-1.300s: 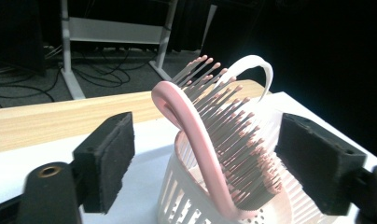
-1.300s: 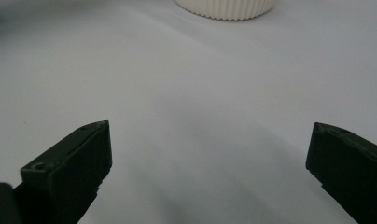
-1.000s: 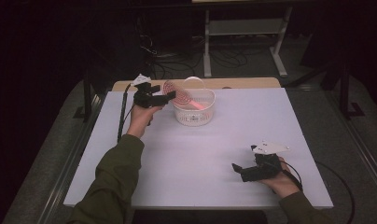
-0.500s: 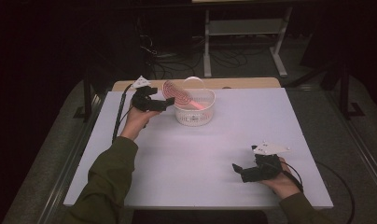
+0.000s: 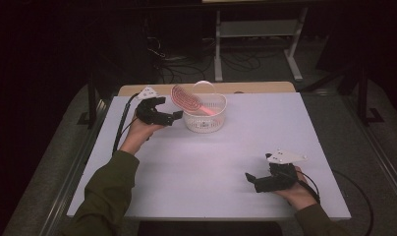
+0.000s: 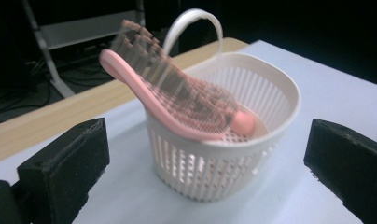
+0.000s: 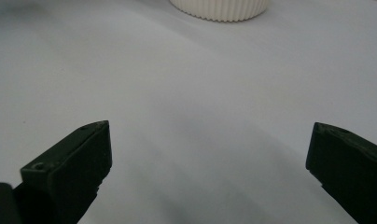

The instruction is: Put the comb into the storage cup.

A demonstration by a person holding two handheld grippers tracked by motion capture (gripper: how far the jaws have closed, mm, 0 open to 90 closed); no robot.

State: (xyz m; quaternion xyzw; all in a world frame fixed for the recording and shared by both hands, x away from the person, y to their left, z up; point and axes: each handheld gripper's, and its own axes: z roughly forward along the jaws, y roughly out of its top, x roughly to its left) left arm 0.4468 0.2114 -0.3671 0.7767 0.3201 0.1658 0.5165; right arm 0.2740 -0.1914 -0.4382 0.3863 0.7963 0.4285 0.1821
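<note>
My left gripper (image 5: pixel 174 117) stands wide open just beside the white basket (image 5: pixel 205 124), its jaws having just opened and holding nothing; the pink hairbrush (image 6: pixel 177 100) leans inside the basket.

One white perforated plastic basket with an arched handle (image 5: pixel 205 114) is sitting on one white rectangular table (image 5: pixel 211 162) — nothing else of that kind. One pink plastic hairbrush with dark bristles (image 5: pixel 186 101) is leaning inside it. Two black two-jaw grippers are showing — left gripper (image 5: pixel 176 116), right gripper (image 5: pixel 248 177) — one per hand.
</note>
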